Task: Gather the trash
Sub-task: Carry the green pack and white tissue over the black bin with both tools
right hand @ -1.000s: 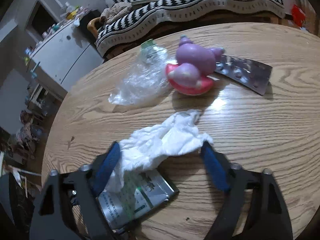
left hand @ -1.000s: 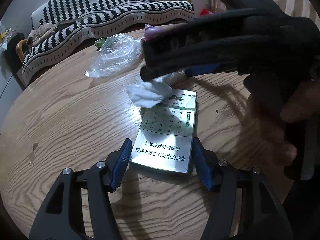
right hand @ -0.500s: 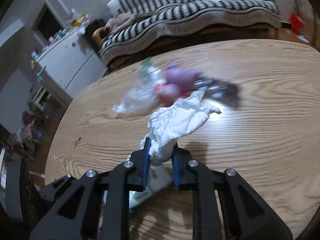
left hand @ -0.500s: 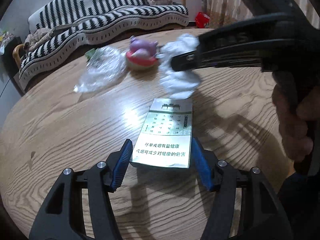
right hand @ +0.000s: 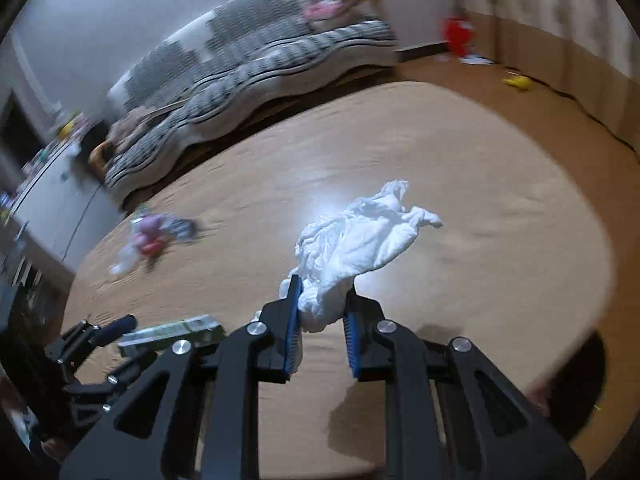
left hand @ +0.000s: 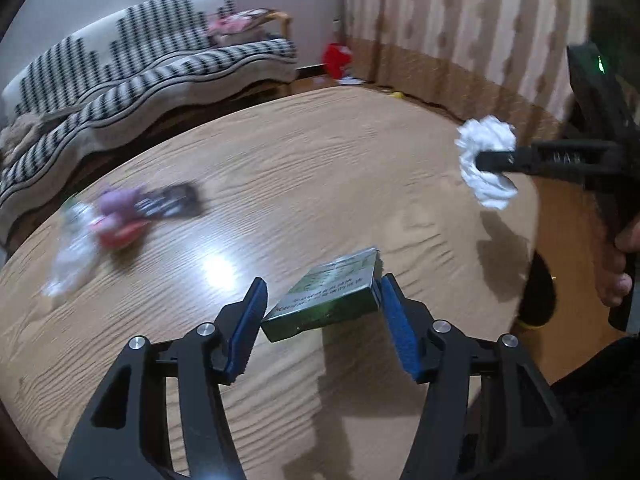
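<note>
My right gripper [right hand: 320,300] is shut on a crumpled white tissue [right hand: 360,236] and holds it in the air above the round wooden table [right hand: 500,208]; it also shows in the left wrist view [left hand: 486,168] near the table's right edge. My left gripper [left hand: 320,300] grips a silver-green cigarette pack [left hand: 332,294] between its blue pads and holds it tilted above the table. The pack also shows in the right wrist view [right hand: 172,332]. A crumpled clear plastic bottle [left hand: 76,252] lies far left.
A purple and red toy [left hand: 120,216] and a blister pack [left hand: 172,200] lie next to the bottle. A striped sofa [left hand: 140,68] stands behind the table. A dark round bin [right hand: 576,384] shows below the table's right edge.
My right gripper closed on the tissue, lifted it and carried it right toward the table edge. My left gripper closed on the cigarette pack and lifted it, tilting it.
</note>
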Demonstrator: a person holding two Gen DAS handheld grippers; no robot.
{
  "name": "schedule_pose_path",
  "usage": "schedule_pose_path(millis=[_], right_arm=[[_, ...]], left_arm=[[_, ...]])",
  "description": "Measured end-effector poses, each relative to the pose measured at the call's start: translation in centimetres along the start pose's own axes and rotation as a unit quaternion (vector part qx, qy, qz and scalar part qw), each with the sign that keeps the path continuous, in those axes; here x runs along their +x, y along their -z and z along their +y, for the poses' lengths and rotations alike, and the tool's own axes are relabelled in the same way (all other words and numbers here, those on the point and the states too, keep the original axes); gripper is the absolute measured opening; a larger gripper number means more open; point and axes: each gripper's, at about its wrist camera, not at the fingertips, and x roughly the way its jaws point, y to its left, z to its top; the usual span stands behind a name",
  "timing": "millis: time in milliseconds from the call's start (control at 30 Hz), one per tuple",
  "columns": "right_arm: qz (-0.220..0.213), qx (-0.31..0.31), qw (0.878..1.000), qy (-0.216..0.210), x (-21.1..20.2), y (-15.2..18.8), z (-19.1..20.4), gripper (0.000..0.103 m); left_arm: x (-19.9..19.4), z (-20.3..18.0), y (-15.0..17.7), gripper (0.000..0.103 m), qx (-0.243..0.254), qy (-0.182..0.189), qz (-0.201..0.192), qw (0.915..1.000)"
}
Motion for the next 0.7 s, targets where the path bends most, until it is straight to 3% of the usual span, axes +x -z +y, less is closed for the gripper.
schedule_pose_path(millis=[167,433,700], right_arm=[[-0.022,0.056,0.997,0.057,-5.4,1.3,-9.8,0.02],[-0.016,0.105,0.986,0.127,-11.0,5.5,-20.6,0.02],[0.064,0.136,0.974,0.17,-10.5,9.6,-27.9,0.02]], left_arm=[[1.7,-6.1,-2.2,0.055,0.021,0.045,-0.009,0.9987],[3.8,-16.1,-4.7,0.055,0.051,0.122,-0.02,0.9911],[5.4,-23.6,-5.1,0.054,0.084,0.178,-0.012,0.9803]])
